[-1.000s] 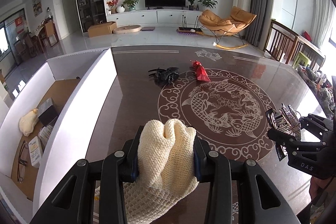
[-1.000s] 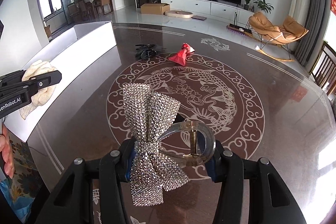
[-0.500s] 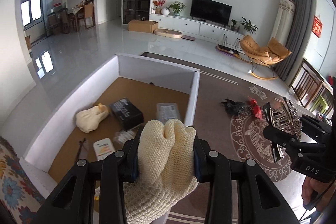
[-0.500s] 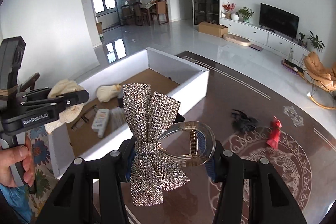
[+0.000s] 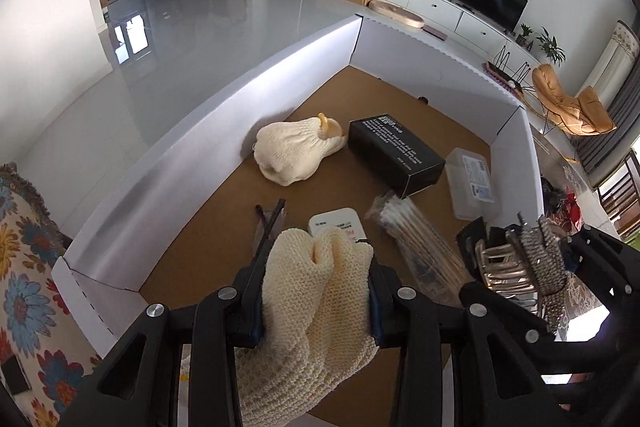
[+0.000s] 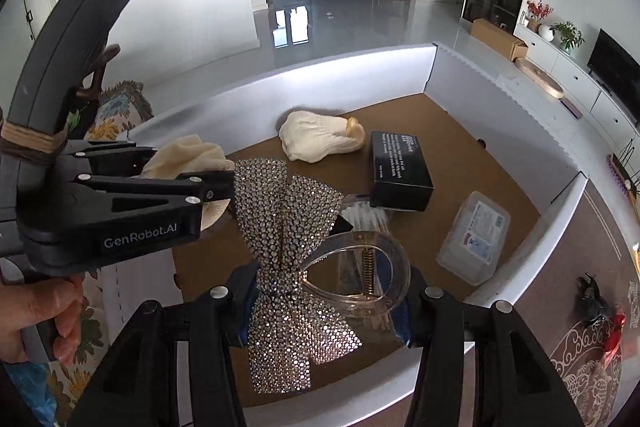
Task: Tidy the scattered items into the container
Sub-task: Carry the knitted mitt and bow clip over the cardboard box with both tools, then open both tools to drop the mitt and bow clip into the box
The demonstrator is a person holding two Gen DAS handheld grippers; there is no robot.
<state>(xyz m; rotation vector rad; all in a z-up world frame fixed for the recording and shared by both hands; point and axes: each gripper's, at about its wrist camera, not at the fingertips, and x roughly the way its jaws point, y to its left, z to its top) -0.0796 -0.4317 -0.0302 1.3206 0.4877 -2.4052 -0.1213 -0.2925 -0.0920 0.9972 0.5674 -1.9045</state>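
Over white box (image 5: 192, 131), inside its walls: left claw (image 5: 316, 291) squeezing cream knit glove (image 5: 316, 311), right claw (image 6: 328, 303) squeezing sparkly bow clip (image 6: 288, 267). Bare brown floor near back wall. "GenRobot.AI" on left claw.

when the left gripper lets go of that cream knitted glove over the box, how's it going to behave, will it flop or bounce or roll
The knitted glove bunches and folds between the left gripper fingers, so it is probably soft and floppy. It looks light, so it should likely drop limp onto the box floor without bouncing or rolling. It may drape over the white packet just ahead of it.
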